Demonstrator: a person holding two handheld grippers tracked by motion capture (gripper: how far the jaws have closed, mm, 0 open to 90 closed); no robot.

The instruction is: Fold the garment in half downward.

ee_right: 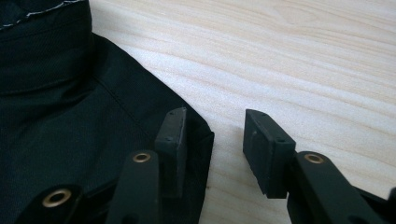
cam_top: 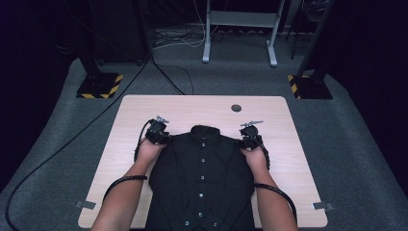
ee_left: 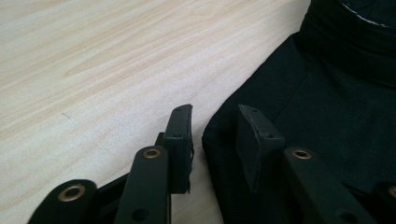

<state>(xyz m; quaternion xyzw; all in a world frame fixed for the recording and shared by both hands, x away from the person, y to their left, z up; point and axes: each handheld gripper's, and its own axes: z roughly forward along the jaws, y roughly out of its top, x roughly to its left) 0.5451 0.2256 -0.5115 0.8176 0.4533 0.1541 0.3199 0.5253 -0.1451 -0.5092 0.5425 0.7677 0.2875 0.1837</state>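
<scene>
The black button-up shirt [cam_top: 201, 178] lies face up on the counter [cam_top: 144, 108]. Its collar points toward the far edge. Its hem runs off the near edge, out of frame. The long axis runs near to far, roughly down the counter's middle.

My left tongs [cam_top: 158, 131] sit at the shirt's left shoulder corner. My right tongs [cam_top: 250, 134] sit at the right shoulder corner. Each hand is nearest to its own shoulder, and the two are about level with each other.

Left tongs [ee_left: 215, 135]: the jaws straddle the shoulder edge, one over bare wood and one over fabric. A gap shows between pad and cloth. I judge them open, with the fold between them and not yet pinched.

Right tongs [ee_right: 212, 140]: same arrangement, mirrored. One jaw stands over the fabric corner, the other over wood. They are parted and grip nothing.

The move ahead turns on one relation. The shoulder seam edge lies between each pair of jaws, so closing where they stand should catch cloth.

Limits of inspection: the sleeves cannot be made out and may be tucked under the body. The lower hem is cut off. From above, my hands cover the shoulder corners. I cannot tell whether the lower jaws reach under the fabric or rest beside it.
</scene>
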